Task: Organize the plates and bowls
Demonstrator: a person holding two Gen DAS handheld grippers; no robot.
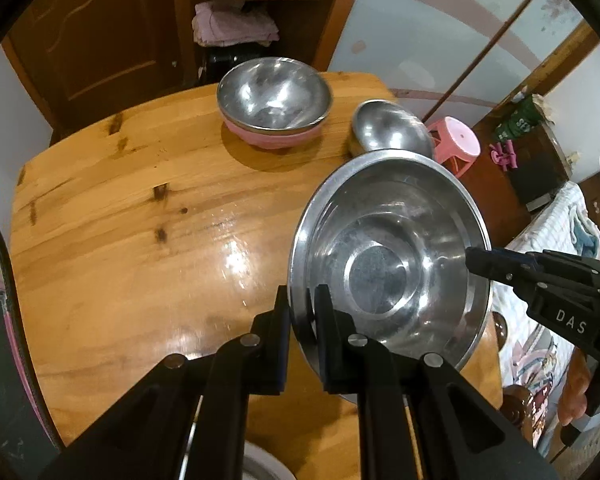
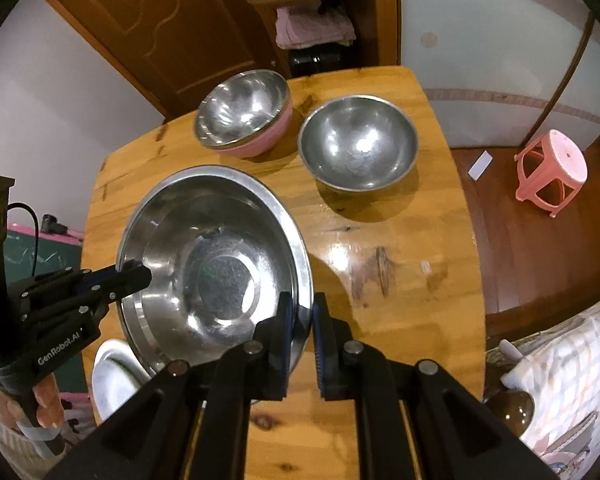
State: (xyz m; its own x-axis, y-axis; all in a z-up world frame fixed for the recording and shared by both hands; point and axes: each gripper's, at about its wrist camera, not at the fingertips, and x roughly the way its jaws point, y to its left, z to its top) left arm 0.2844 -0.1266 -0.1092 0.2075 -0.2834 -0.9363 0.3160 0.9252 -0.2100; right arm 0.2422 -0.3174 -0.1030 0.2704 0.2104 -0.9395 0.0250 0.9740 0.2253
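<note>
Both grippers are on the big steel basin point(image 2: 216, 268), one each side of its rim. Left gripper point(image 1: 302, 312): jaws nearly closed, pinching the rim. Right gripper point(image 2: 302, 316): same on the opposite edge. The basin hangs tilted above the worktop point(image 1: 120, 220), clear of the wood as far as I can judge.

Progress: early to middle. At the far end a steel bowl is already nested in the pink bowl point(image 2: 260, 140). A second steel bowl point(image 2: 358, 148) stands loose just beside that pair. A white plate point(image 2: 112, 380) lies at the near edge. Left to do: set the basin down somewhere, then stack the loose bowl and sort the plate.

Hidden: the plate is mostly covered by the basin and my left gripper, so I can't tell whether it's one plate or several. In the left view the basin cuts off the loose bowl. The basin's underside is out of sight.
</note>
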